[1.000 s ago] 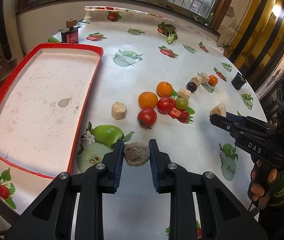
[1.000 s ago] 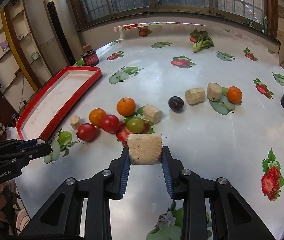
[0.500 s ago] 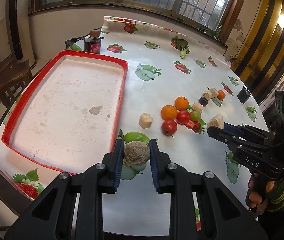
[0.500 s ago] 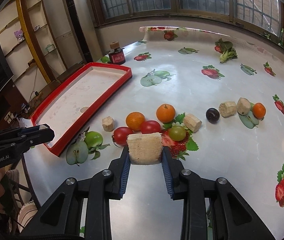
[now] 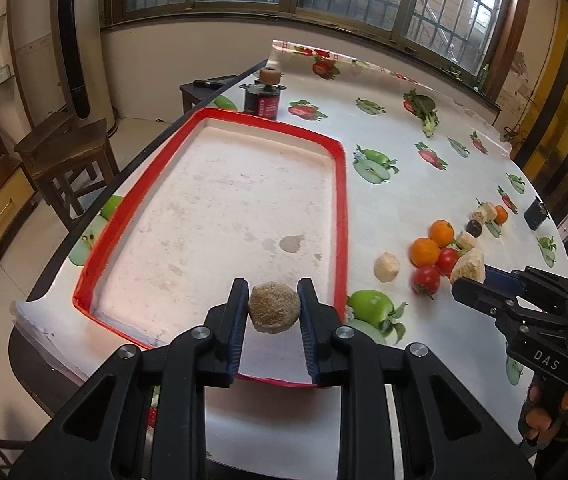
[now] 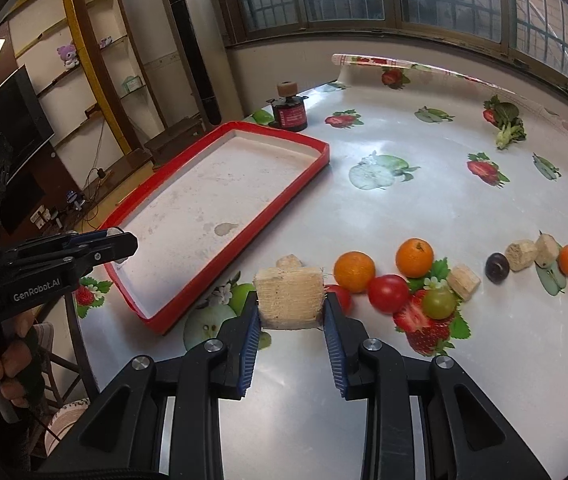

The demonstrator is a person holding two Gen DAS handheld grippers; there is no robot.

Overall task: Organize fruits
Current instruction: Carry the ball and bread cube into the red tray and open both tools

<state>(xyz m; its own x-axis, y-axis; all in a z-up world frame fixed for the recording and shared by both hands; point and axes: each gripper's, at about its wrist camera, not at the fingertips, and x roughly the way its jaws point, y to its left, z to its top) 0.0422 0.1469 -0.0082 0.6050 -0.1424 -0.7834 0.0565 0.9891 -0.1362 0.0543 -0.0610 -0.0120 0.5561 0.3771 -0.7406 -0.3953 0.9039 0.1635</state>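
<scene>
Round chunk (image 5: 274,307) btwn left fingers (image 5: 239,312).

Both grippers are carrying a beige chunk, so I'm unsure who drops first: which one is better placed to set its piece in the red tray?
Left, probably. The left gripper holds its chunk over the tray; the right gripper is short of it.

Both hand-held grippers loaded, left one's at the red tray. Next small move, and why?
Probably lower the left hand-held gripper a little further over the red tray and open it. It is shut on the round brown chunk, which sits just past the tray's near rim, over its bare floor. The right hand-held gripper, shut on the pale block, is short of the tray.
</scene>
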